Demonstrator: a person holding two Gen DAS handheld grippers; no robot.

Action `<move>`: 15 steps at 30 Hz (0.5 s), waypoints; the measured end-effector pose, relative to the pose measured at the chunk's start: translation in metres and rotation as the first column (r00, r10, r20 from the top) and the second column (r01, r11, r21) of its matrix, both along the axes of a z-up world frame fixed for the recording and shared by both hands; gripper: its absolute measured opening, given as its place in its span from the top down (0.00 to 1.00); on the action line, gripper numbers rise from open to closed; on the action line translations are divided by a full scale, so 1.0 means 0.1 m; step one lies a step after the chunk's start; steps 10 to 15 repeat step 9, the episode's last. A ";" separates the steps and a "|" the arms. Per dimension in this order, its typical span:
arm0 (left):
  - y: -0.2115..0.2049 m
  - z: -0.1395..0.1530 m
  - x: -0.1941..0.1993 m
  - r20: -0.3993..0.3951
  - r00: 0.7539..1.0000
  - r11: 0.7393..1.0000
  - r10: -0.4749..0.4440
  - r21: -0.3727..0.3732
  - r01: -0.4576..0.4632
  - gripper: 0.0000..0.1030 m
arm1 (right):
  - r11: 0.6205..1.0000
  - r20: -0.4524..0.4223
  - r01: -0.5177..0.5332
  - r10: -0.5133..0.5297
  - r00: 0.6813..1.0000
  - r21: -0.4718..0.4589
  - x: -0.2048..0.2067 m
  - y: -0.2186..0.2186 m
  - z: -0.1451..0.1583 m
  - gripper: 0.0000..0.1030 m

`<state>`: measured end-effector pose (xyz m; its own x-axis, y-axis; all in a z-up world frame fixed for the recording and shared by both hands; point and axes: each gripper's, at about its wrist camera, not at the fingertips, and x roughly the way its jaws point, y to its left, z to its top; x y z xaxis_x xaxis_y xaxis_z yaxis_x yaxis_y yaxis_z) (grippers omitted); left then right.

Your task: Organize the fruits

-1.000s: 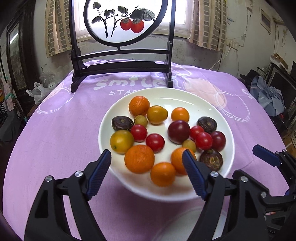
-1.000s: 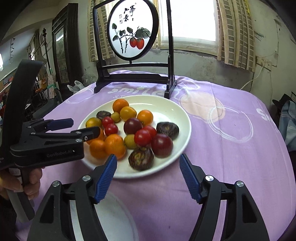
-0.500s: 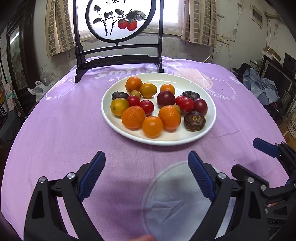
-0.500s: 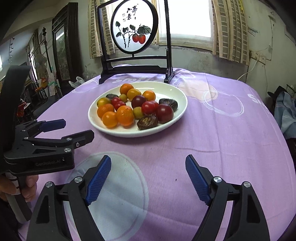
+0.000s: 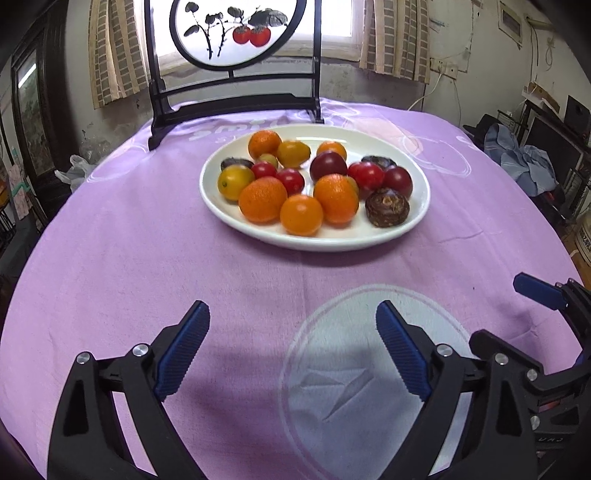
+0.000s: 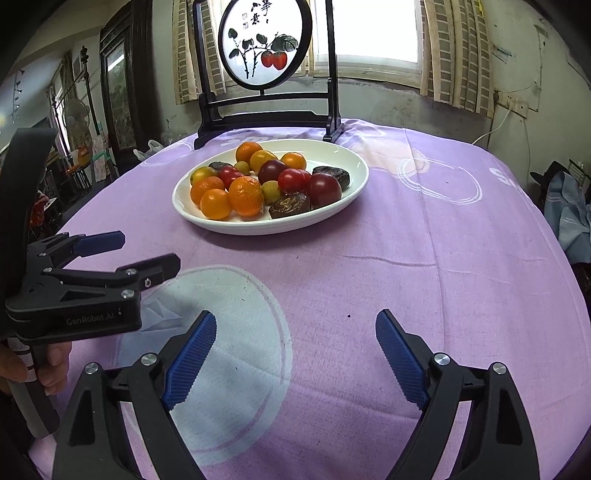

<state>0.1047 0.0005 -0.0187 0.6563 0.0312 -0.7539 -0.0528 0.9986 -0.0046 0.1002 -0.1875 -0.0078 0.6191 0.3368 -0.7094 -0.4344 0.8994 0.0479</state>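
Nearest me, my left claw point(image 5: 290, 345) and my right claw point(image 6: 295, 354) both hover low over the near edge of the bench point(image 5: 129, 240), each spread wide and gripping nothing, side by side above the pale round print point(image 5: 369, 369) in the purple cloth. I judge I hold them back here so both cameras take in the whole spread. Farther in, toward the far edge, the white plate point(image 5: 417, 210) carries all the fruits point(image 5: 301, 214) in one mixed heap: oranges, red and yellow tomatoes, dark wrinkled ones at the plate's right side. None lies on the cloth. Behind the plate stands a painted screen point(image 5: 236, 33) on its dark frame
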 end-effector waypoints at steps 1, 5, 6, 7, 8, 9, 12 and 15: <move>0.00 -0.03 -0.01 -0.010 1.000 1.000 -0.002 -0.007 0.002 0.09 | 1.000 -0.004 0.001 -0.001 1.000 -0.003 0.00 0.00 -0.01 0.13; -0.04 -0.12 -0.07 -0.032 0.999 1.000 0.006 0.018 -0.005 0.09 | 1.000 -0.070 -0.001 0.000 0.998 -0.022 0.03 0.02 -0.12 0.08; -0.05 -0.14 -0.08 -0.036 0.999 1.000 0.001 0.022 0.000 0.09 | 1.000 -0.086 -0.002 0.000 0.996 -0.023 0.04 0.02 -0.14 0.08; -0.06 -0.16 -0.08 -0.046 0.999 1.000 -0.003 0.022 0.004 0.09 | 1.000 -0.092 -0.001 -0.002 0.996 -0.026 0.03 0.03 -0.15 0.08; -0.06 -0.18 -0.08 -0.051 0.999 1.000 -0.004 0.020 0.005 0.09 | 0.999 -0.092 0.002 -0.005 0.996 -0.032 0.03 0.03 -0.15 0.08; -0.07 -0.19 -0.09 -0.053 0.999 1.000 -0.003 0.019 0.004 0.09 | 0.999 -0.089 0.002 -0.006 0.996 -0.034 0.02 0.03 -0.16 0.08; -0.07 -0.19 -0.09 -0.053 0.999 1.000 -0.003 0.019 0.004 0.09 | 0.999 -0.089 0.002 -0.006 0.996 -0.034 0.02 0.03 -0.16 0.08; -0.07 -0.19 -0.09 -0.053 0.999 1.000 -0.003 0.019 0.004 0.09 | 0.999 -0.089 0.002 -0.006 0.996 -0.034 0.02 0.03 -0.16 0.08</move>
